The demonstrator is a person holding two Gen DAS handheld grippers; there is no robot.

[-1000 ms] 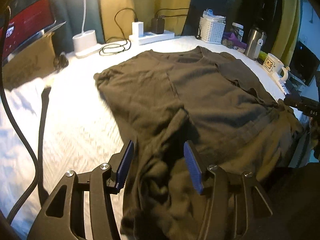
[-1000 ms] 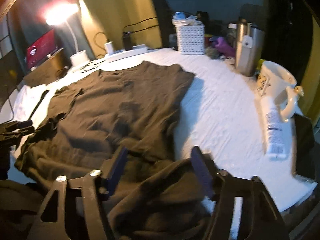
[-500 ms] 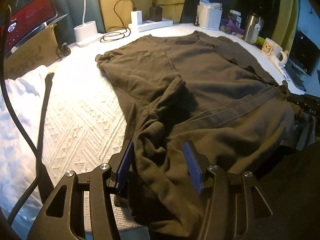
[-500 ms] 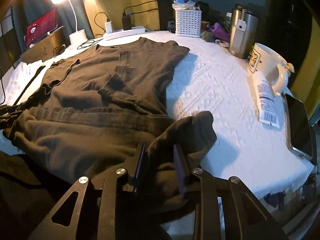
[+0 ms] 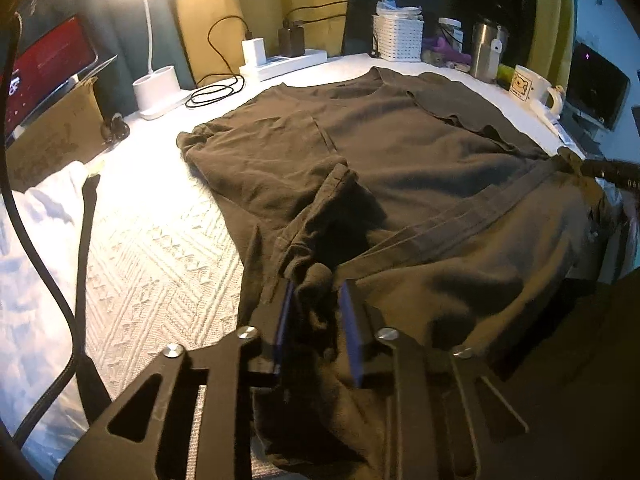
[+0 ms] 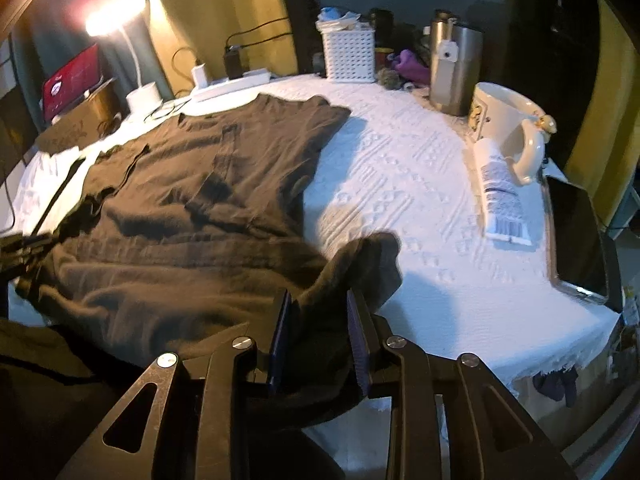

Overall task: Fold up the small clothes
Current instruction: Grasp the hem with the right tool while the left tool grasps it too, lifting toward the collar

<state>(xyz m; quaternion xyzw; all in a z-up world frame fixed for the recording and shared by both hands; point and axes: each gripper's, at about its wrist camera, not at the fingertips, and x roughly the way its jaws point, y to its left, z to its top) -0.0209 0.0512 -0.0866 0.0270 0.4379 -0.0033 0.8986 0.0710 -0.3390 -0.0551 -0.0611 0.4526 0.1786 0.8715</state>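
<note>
Since a second ago our left gripper [image 5: 316, 312] has gone from standing wide open over the bunched hem to pinching it, fingers [image 5: 285, 316] now closed on a wad of cloth. Our right gripper [image 6: 318, 330] closed half a second sooner and now shows a slightly wider gap, though it too is clamped on the dark shirt [image 5: 400, 152]. We hold its two near hem corners, one in each gripper, because we judge that a matched pair of grips lets us carry the bottom edge up evenly toward the collar for the first fold.

Relative to the white basket [image 6: 349, 56], the shirt lies spread toward us on the white textured cloth covering the desk [image 6: 420, 184], collar nearest the basket, hem hanging over the desk's near edge. Compared with the earlier view, the body looks pulled straighter, with a band-like crease running across it between our two grips. A mug [image 6: 508, 128] and a tube [image 6: 500, 196] sit to the right of the basket, apart from the shirt.
</note>
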